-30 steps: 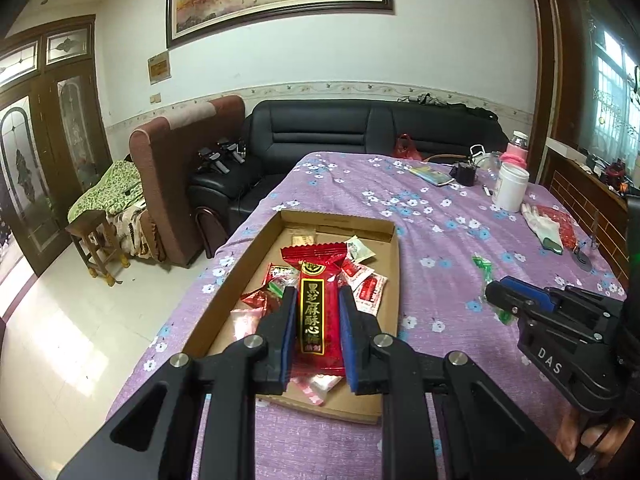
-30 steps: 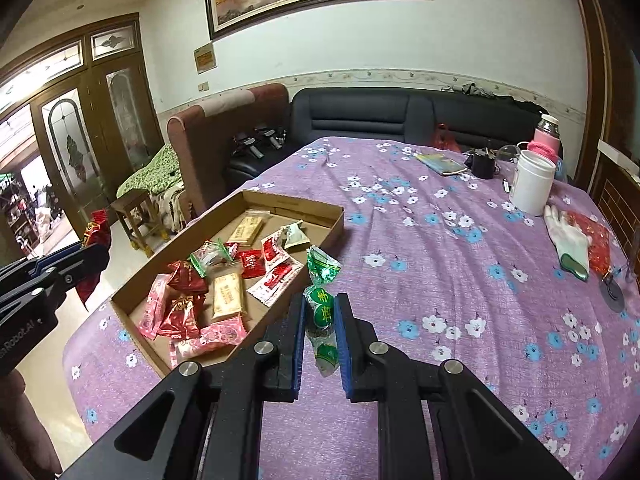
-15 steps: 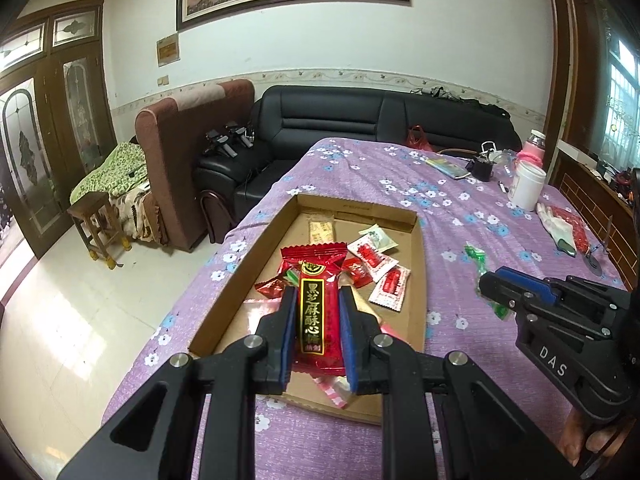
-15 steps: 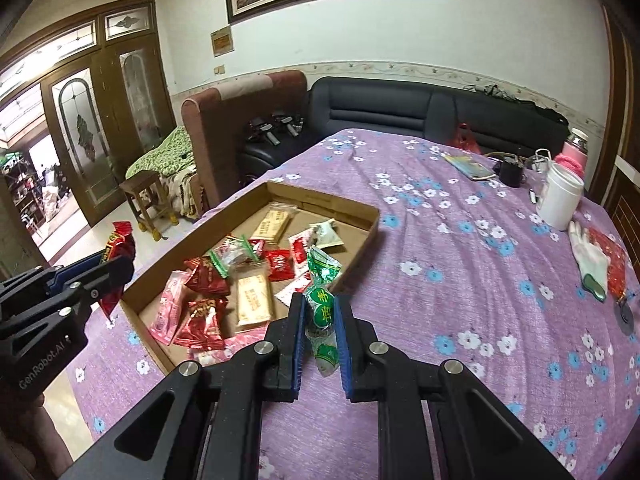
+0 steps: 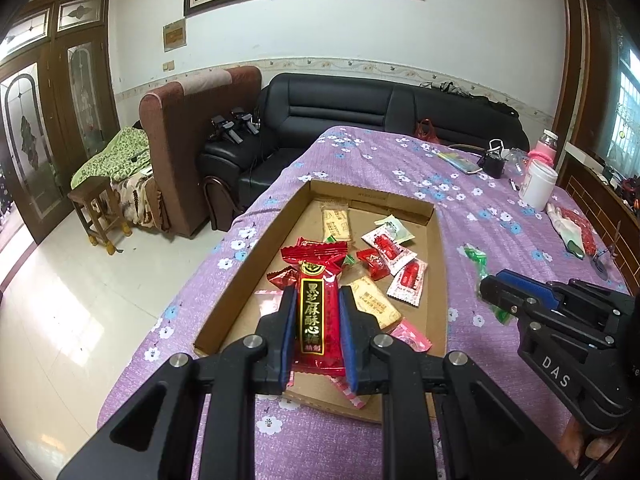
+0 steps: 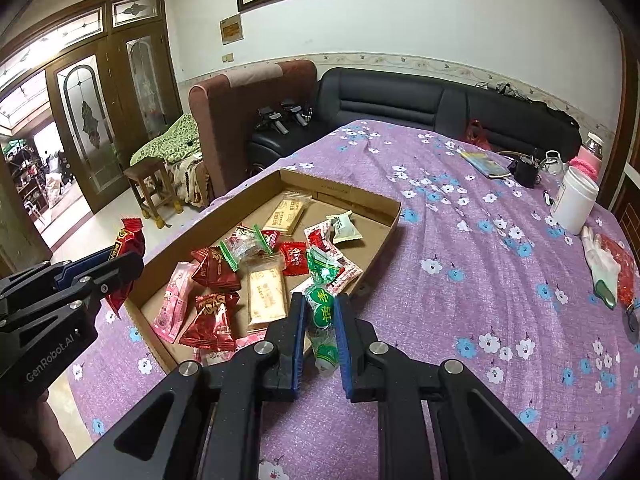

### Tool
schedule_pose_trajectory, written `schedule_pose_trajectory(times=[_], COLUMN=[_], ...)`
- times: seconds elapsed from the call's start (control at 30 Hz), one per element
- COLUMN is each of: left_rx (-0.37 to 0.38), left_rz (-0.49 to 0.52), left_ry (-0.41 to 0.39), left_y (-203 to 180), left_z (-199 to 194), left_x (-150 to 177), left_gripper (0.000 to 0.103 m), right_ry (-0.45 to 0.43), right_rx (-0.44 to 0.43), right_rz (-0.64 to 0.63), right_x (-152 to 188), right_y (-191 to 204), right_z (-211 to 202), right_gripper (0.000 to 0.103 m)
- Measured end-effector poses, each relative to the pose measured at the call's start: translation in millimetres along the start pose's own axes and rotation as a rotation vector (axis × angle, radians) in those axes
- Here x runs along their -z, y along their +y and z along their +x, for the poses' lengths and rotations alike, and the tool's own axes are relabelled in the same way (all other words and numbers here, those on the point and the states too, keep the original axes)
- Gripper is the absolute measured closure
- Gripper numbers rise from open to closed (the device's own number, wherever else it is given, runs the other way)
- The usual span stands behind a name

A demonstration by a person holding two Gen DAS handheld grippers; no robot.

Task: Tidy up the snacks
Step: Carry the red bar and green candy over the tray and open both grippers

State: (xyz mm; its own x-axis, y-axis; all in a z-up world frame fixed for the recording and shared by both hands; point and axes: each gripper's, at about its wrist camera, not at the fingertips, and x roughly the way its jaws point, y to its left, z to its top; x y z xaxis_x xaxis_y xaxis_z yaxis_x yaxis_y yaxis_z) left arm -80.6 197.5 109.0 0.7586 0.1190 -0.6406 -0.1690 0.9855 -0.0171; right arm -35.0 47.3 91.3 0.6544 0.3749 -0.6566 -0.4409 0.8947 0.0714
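Observation:
My left gripper [image 5: 317, 300] is shut on a long red candy bar [image 5: 318, 312] with gold lettering, held above the near end of a shallow cardboard tray [image 5: 438, 280]. My right gripper [image 6: 320, 304] is shut on a green wrapped candy [image 6: 321, 312], held just over the tray's near right rim [image 6: 386, 236]. Several wrapped snacks [image 6: 266, 288] lie inside the tray. The left gripper with its red bar [image 6: 126, 248] also shows at the left of the right wrist view. The right gripper [image 5: 496, 296] shows at the right of the left wrist view.
The tray sits on a table with a purple flowered cloth [image 6: 460, 280]. A white jar [image 6: 574, 204], a pink bottle [image 6: 588, 156], a white glove [image 6: 600, 264], a phone [image 6: 484, 166] and a dark cup [image 6: 526, 172] stand at the far right. A black sofa [image 6: 420, 100] lies beyond.
Both grippers have moved left and slightly back along the tray, each still holding its snack. The right gripper has come nearer the tray's rim.

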Motion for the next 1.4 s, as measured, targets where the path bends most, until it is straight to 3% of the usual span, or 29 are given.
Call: schedule_pose_trajectory(times=[0.93,1.3,1.4], left_rx=[-0.035,0.052,0.031], left_rz=[-0.03,-0.031,-0.034], left_ry=[0.026,0.058,0.058], left_y=[30,44,48], left_z=[33,54,61], left_x=[-8,-39,-47], left_gripper=[0.084,0.084,0.084], right_ry=[0.072,0.084,0.116], right_rx=[-0.047,-0.073,-0.098], right_rz=[-0.007,0.029,0.049], right_x=[-15,-38,-42], right_y=[18,17,16], right_z=[41,65,79], right_gripper=[0.087,0.087,0.087])
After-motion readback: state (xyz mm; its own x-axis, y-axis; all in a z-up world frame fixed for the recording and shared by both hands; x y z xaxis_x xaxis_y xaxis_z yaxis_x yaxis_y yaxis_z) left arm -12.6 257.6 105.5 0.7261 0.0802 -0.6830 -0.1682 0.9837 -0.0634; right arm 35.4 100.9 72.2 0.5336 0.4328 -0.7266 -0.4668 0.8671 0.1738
